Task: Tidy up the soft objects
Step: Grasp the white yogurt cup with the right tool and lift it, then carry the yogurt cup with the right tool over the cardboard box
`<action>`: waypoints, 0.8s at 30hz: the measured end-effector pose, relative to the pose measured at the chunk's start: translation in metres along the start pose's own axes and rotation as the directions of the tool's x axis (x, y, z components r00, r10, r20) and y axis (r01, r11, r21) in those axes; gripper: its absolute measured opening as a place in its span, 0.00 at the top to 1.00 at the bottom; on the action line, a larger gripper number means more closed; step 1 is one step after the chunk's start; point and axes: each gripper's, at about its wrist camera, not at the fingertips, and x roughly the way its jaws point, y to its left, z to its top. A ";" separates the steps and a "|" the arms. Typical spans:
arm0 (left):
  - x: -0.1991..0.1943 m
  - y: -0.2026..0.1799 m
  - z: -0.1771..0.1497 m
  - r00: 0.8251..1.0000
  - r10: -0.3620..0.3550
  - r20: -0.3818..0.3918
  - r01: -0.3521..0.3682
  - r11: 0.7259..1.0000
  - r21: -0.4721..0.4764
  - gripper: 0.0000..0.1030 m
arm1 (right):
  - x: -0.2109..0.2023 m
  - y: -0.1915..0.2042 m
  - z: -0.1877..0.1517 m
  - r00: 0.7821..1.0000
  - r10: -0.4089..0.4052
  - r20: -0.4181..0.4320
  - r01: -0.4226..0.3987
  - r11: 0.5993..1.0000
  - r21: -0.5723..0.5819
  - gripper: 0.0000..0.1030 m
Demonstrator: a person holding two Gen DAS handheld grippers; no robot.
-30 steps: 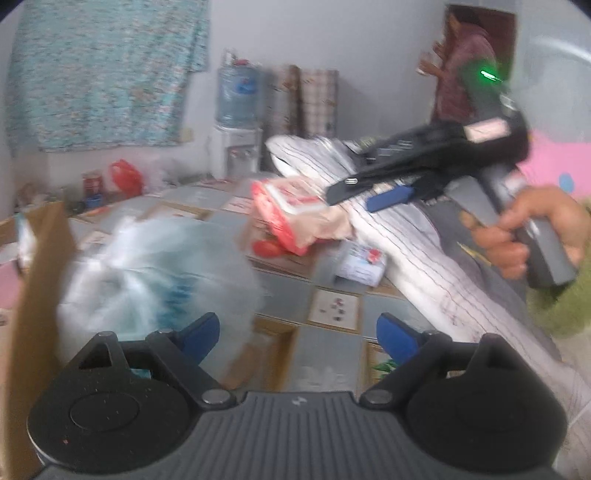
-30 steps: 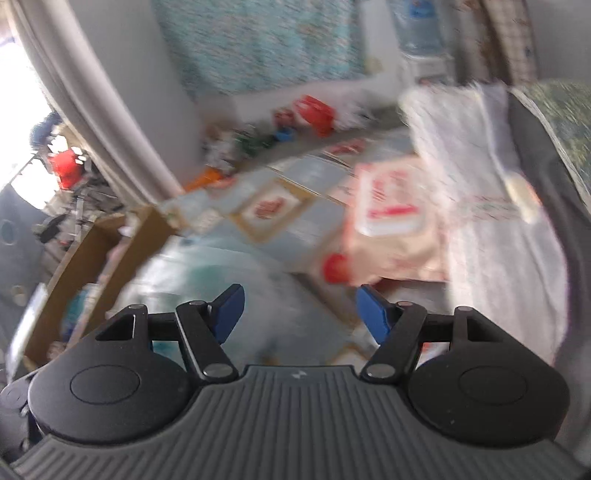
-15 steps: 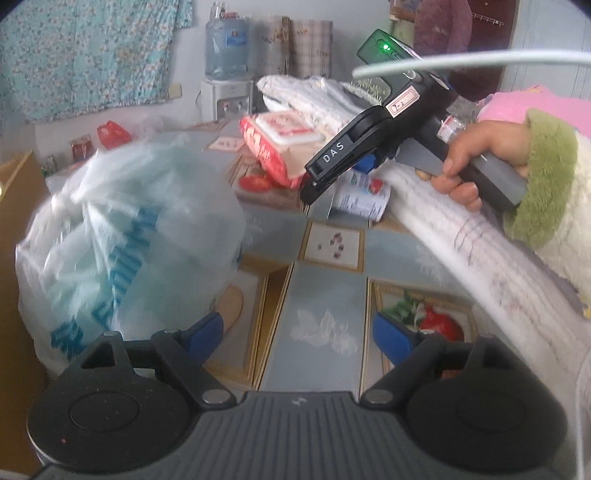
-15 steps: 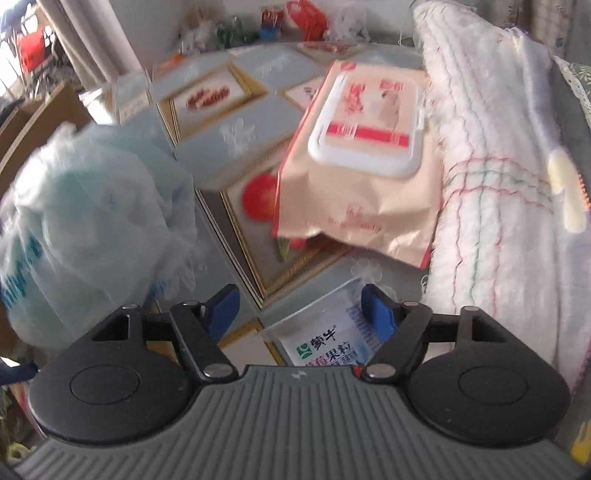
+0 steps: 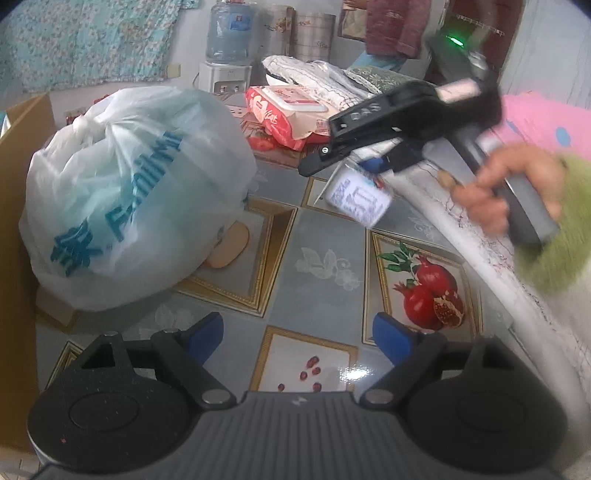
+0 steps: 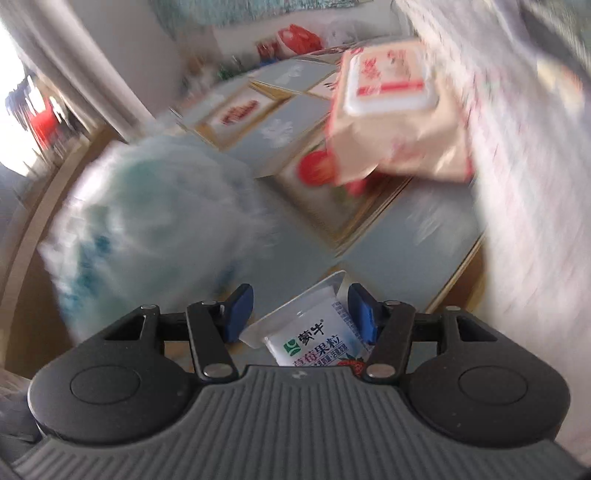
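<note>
Bare patterned floor (image 5: 317, 236) lies open down the middle. The knotted plastic bag (image 5: 133, 192) fills the left side against a cardboard box (image 5: 14, 229). Bedding (image 5: 491, 258) walls off the right edge. A wipes pack (image 5: 288, 110) and small milk pouch (image 5: 360, 197) block the far end.

Patterned floor covering (image 5: 321, 240) with pomegranate prints, water dispenser (image 5: 226, 75) with blue bottle by the wall, floral teal cloth (image 5: 92, 40) hanging behind, cardboard box (image 5: 14, 206) at left, a person (image 5: 391, 26) standing far back
</note>
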 end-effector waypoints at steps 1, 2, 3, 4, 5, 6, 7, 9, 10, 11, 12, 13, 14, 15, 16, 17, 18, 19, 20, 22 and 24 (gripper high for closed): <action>0.000 0.001 -0.001 1.000 0.004 0.004 -0.004 1.000 -0.003 0.13 | -0.003 0.000 -0.011 0.999 0.029 0.024 -0.029 0.999 0.033 0.46; 0.001 0.002 -0.001 1.000 0.010 0.014 -0.010 1.000 -0.004 0.13 | -0.006 -0.001 -0.021 0.998 0.044 0.053 -0.047 0.997 0.059 0.46; 0.001 0.003 -0.002 1.000 0.019 0.024 -0.019 1.000 -0.004 0.14 | -0.011 -0.001 -0.034 0.994 0.062 0.090 -0.069 0.994 0.082 0.46; 0.002 0.003 -0.001 0.999 0.028 0.030 -0.028 1.000 -0.004 0.14 | -0.016 -0.001 -0.043 0.990 0.073 0.122 -0.085 0.992 0.093 0.46; 0.004 0.002 -0.001 0.999 0.029 0.032 -0.029 1.000 -0.005 0.14 | -0.022 -0.001 -0.056 0.983 0.083 0.162 -0.101 0.989 0.104 0.46; 0.006 0.002 -0.001 0.999 0.019 0.031 -0.019 1.000 -0.006 0.14 | -0.027 -0.003 -0.065 0.977 0.091 0.191 -0.114 0.987 0.111 0.45; 0.008 0.000 0.000 1.000 -0.001 0.028 0.001 1.000 -0.005 0.14 | -0.034 -0.005 -0.077 0.969 0.096 0.227 -0.127 0.984 0.123 0.45; 0.012 -0.008 0.001 0.999 -0.029 0.026 0.029 1.000 0.011 0.14 | -0.045 -0.010 -0.096 0.952 0.106 0.288 -0.152 0.978 0.144 0.46; 0.013 -0.012 0.001 0.999 -0.039 0.026 0.039 0.999 0.021 0.14 | -0.050 -0.013 -0.107 0.943 0.103 0.317 -0.163 0.972 0.167 0.52; 0.014 -0.019 0.002 0.998 -0.053 0.030 0.052 0.998 0.039 0.14 | -0.054 -0.020 -0.113 0.939 0.111 0.326 -0.179 0.966 0.187 0.54; 0.015 -0.024 0.003 0.997 -0.063 0.034 0.061 0.997 0.053 0.14 | -0.056 -0.025 -0.121 0.934 0.122 0.335 -0.202 0.956 0.213 0.54; 0.017 -0.029 0.003 0.997 -0.072 0.039 0.070 0.995 0.067 0.14 | -0.057 -0.031 -0.129 0.931 0.129 0.341 -0.218 0.946 0.238 0.53; 0.018 -0.036 0.004 0.996 -0.082 0.044 0.078 0.993 0.086 0.14 | -0.058 -0.036 -0.136 0.925 0.154 0.349 -0.251 0.934 0.253 0.54; 0.019 -0.041 0.005 0.995 -0.086 0.049 0.080 0.991 0.104 0.13 | -0.059 -0.040 -0.140 0.922 0.163 0.351 -0.265 0.926 0.267 0.54; 0.022 -0.047 0.005 0.995 -0.083 0.052 0.077 0.990 0.121 0.13 | -0.061 -0.042 -0.144 0.918 0.167 0.361 -0.275 0.921 0.275 0.54; 0.025 -0.052 0.005 0.996 -0.078 0.053 0.070 0.988 0.138 0.13 | -0.063 -0.044 -0.146 0.916 0.171 0.363 -0.281 0.919 0.276 0.54; 0.027 -0.057 0.005 0.996 -0.074 0.055 0.065 0.986 0.153 0.13 | -0.064 -0.046 -0.147 0.915 0.171 0.365 -0.282 0.919 0.277 0.55; 0.030 -0.063 0.006 0.996 -0.070 0.057 0.060 0.984 0.168 0.13 | -0.064 -0.047 -0.148 0.915 0.174 0.365 -0.286 0.917 0.278 0.55; 0.033 -0.066 0.006 0.996 -0.065 0.058 0.053 0.983 0.178 0.13 | -0.064 -0.048 -0.149 0.913 0.182 0.364 -0.293 0.915 0.278 0.56; 0.040 -0.076 0.008 0.997 -0.044 0.065 0.030 0.978 0.208 0.14 | -0.063 -0.050 -0.150 0.913 0.201 0.355 -0.309 0.909 0.279 0.58; 0.047 -0.083 0.010 0.998 -0.014 0.068 -0.002 0.972 0.233 0.22 | -0.063 -0.052 -0.151 0.907 0.226 0.356 -0.333 0.902 0.275 0.62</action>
